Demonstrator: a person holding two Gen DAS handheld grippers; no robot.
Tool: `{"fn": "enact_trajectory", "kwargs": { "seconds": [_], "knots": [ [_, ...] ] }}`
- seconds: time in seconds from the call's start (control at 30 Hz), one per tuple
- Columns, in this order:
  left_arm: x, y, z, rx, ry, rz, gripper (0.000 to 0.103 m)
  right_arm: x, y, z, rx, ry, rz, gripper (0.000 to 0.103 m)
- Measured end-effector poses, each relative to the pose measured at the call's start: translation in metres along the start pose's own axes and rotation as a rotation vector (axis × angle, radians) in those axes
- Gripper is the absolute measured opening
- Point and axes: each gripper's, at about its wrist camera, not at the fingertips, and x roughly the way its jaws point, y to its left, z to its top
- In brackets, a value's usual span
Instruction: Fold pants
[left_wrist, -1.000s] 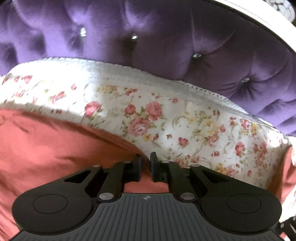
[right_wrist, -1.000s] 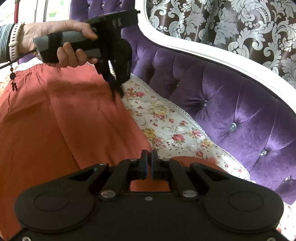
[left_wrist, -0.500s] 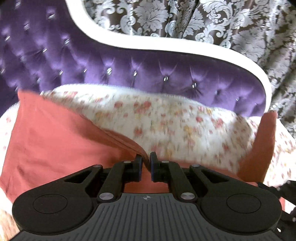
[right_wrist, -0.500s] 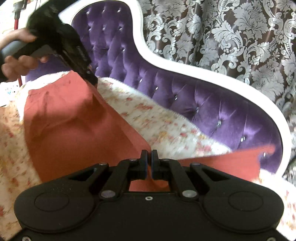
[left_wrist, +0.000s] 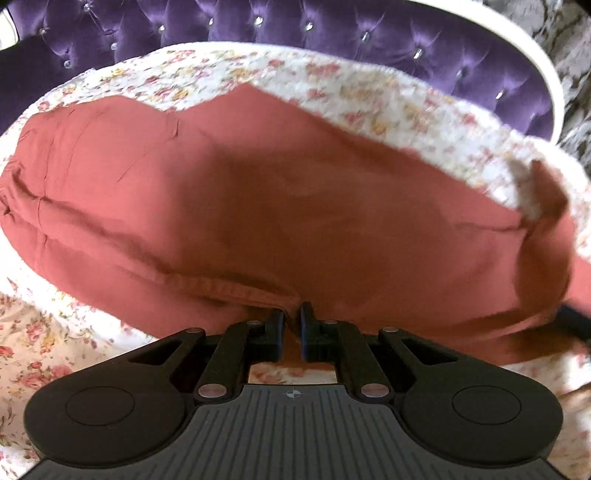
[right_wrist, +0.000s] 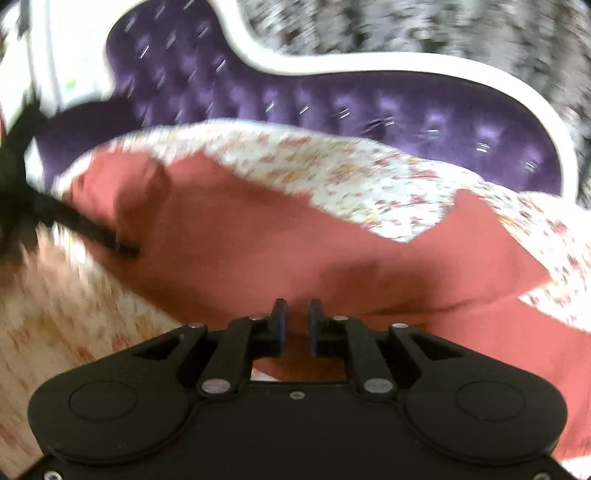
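At twelve o'clock the purple headboard (left_wrist: 332, 33) blocks the way; between it and the pants (left_wrist: 258, 206) the flowered bed cover (left_wrist: 369, 92) lies free.

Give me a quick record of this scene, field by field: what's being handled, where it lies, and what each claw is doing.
garment: rust-red pants, spread out, partly folded
surface: floral sheet over a bed
backdrop: purple tufted headboard with white frame
left gripper: nearly closed, pinching a fold of the pants
right gripper: jaws have just been opening, small gap, cloth between them but no longer pinched
image quality: right view heavily blurred
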Motion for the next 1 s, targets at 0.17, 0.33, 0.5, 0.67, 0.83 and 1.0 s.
{"fn": "enact_trajectory", "kwargs": {
  "seconds": [0.17, 0.33, 0.5, 0.67, 0.83, 1.0],
  "knots": [
    [0.003, 0.002, -0.008, 0.019, -0.006, 0.011, 0.009, -0.017, -0.068, 0.008, 0.271, -0.033, -0.162, 0.037],
    [0.002, -0.002, -0.013, 0.045, -0.023, 0.034, 0.009, 0.0, -0.144, 0.012, 0.515, -0.044, -0.287, 0.047],
    [0.004, -0.004, -0.013, 0.053, -0.025, 0.043, 0.009, 0.031, -0.18, 0.017, 0.588, -0.02, -0.347, 0.047],
    [0.005, -0.003, -0.012, 0.043, -0.022, 0.042, 0.009, 0.054, -0.195, 0.014, 0.693, 0.016, -0.332, 0.046],
    [0.005, -0.004, -0.011, 0.044, -0.018, 0.046, 0.009, 0.035, -0.181, 0.027, 0.663, -0.037, -0.336, 0.007],
    [0.005, -0.001, -0.01, 0.032, -0.017, 0.031, 0.009, -0.047, -0.137, 0.029, 0.506, -0.165, -0.485, 0.007]
  ]
}}
